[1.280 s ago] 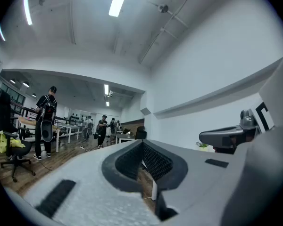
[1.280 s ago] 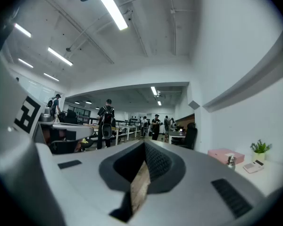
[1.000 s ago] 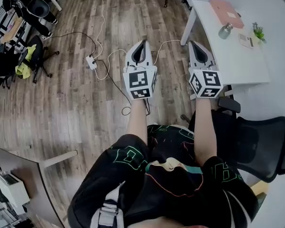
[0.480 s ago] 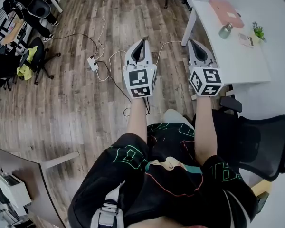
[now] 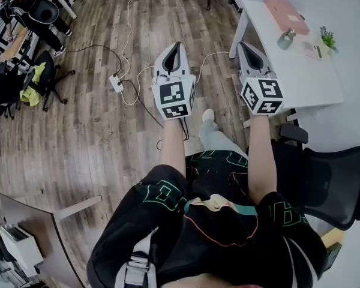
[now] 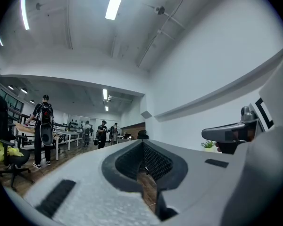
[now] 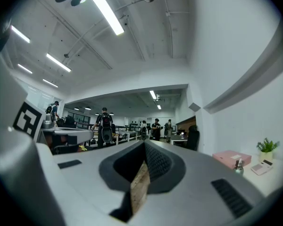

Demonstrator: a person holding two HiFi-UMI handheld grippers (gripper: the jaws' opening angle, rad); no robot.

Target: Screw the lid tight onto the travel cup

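Looking down, head view: left claw [image 5: 176, 44] and right claw [image 5: 242, 45] are held out side by side over the wooden floor [image 5: 96, 131]. The travel cup [image 5: 286, 39] stands on the white bench [image 5: 300, 80], ahead and to the right of the right claw, just beside a pink box [image 5: 285, 14].
Left gripper view: jaws pressed together, nothing between them.
Right gripper view: jaws pressed together, empty; the travel cup stands far right on the bench, well apart.

We see the travel cup [image 5: 285, 40] standing upright on the white table [image 5: 300, 80], towards its far end. Its small body is grey-green. A silvery lid [image 5: 290, 33] sits on top.
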